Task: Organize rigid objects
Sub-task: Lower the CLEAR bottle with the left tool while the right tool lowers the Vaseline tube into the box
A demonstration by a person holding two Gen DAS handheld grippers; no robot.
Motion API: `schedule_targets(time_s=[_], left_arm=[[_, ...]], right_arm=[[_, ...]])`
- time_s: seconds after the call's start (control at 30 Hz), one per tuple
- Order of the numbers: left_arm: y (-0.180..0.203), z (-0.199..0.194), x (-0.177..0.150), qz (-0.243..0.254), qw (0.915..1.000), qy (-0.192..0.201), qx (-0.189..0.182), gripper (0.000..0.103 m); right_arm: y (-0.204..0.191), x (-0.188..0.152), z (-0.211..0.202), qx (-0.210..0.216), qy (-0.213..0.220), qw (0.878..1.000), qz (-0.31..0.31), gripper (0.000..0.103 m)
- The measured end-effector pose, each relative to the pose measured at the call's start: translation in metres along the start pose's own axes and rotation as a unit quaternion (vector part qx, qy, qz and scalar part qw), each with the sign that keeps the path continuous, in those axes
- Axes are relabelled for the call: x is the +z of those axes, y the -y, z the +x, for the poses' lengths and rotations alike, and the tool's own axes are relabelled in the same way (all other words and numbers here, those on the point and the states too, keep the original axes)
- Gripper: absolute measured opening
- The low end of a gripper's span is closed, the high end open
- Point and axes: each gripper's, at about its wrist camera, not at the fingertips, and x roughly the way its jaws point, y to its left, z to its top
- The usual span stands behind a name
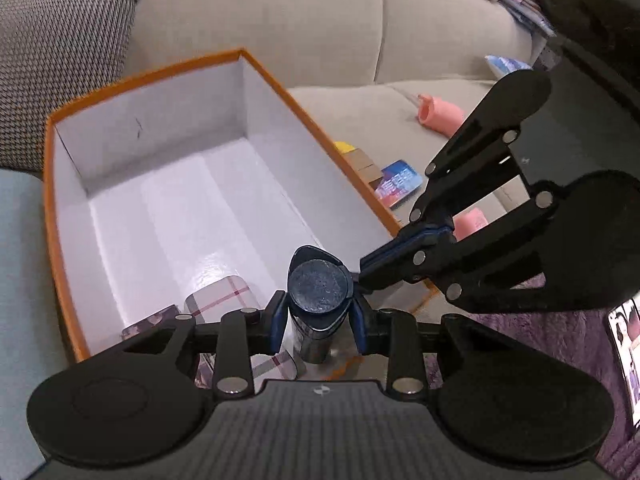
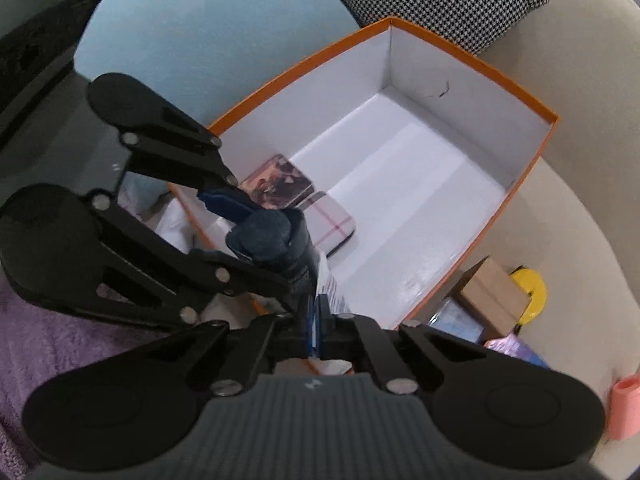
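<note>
An orange box with a white inside (image 1: 80, 216) (image 2: 532, 176) sits on the sofa. Two small tins lie in its near corner: a plaid one (image 1: 218, 296) (image 2: 334, 220) and a dark picture one (image 1: 150, 320) (image 2: 276, 180). My left gripper (image 1: 318, 320) is shut on a dark blue upright bottle (image 1: 318, 284) (image 2: 276, 236) over the box's near edge. My right gripper (image 2: 318, 316) is shut on a thin white card or label (image 2: 330, 288) beside the bottle; its fingertips (image 1: 376, 264) touch the bottle's side.
On the beige sofa seat (image 1: 360, 104) lie pink cylinders (image 1: 438, 114) (image 2: 626, 408), a blue tin (image 1: 398, 182), a brown carton (image 2: 492, 292) and a yellow object (image 2: 530, 292). A houndstooth cushion (image 1: 60, 64) and a light blue cushion (image 2: 208, 28) flank the box. A purple blanket (image 1: 560, 340) lies near.
</note>
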Motion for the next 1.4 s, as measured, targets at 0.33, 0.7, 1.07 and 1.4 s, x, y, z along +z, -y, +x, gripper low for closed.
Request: schedule_targets(time_s=[0.33,0.7,1.07,1.4], left_arm=[[-0.036,0.032,0.020,-0.082,0.9962,0.020,-0.022,0.036],[-0.070,0.070,0.018,-0.190,0.9815,-0.007,-0.023,0.037],[-0.058,0.059,0.016,-0.155,0.9872,-0.001,0.035,0.044],[-0.039,0.044,0.014,-0.128,0.9907,-0.014,0.043,0.027]], right_arm=[[0.033,0.022,0.020,-0.059,0.011,0.997,0.039,0.001],[0.041,0.030,0.041,-0.087,-0.003,0.996,-0.016,0.002],[0.018,0.029,0.057,-0.106,-0.016,0.991,-0.081,0.004],[0.021,0.021,0.023,-0.132,0.033,0.989,-0.051,0.006]])
